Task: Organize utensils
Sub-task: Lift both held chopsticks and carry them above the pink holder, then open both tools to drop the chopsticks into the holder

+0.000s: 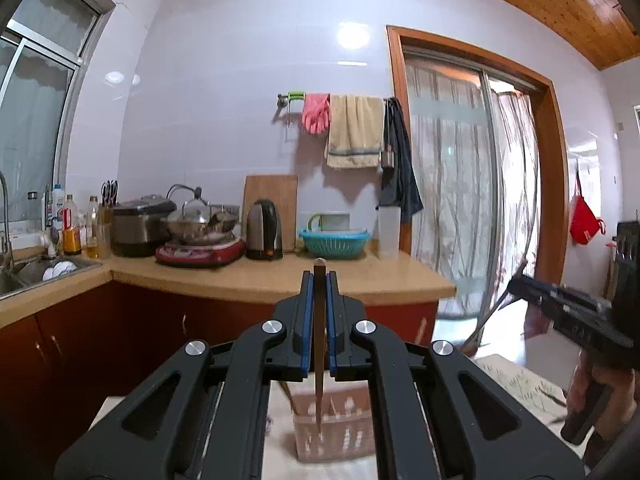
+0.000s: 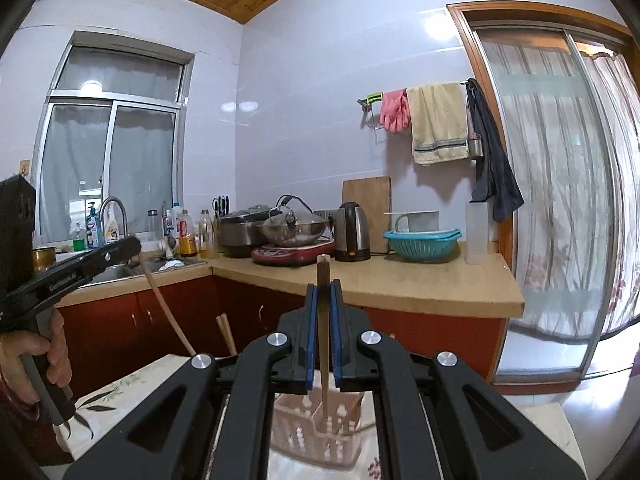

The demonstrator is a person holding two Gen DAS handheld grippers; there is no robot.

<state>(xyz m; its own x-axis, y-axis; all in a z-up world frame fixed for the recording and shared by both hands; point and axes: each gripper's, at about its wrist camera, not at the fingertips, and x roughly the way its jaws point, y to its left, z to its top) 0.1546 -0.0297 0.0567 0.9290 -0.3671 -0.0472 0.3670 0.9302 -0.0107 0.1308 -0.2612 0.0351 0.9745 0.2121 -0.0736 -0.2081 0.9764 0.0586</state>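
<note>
The pink utensil basket [image 1: 334, 428] was smeared by blur, and the left gripper [image 1: 319, 280] covered its upper rim. In the right wrist view the same basket [image 2: 316, 436] sat half behind the right gripper [image 2: 324, 292], its contents too soft to name. The tip of each held chopstick [image 1: 319, 408] [image 2: 325, 400] faded against the basket, so contact could not be judged. The right gripper [image 1: 520, 280] was streaked and cut by the frame edge. Bottle labels by the sink [image 2: 120, 270] were too small to read.

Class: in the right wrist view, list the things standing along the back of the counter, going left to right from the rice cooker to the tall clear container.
Rice cooker → wok → kettle → teal colander → tall clear container.
</note>
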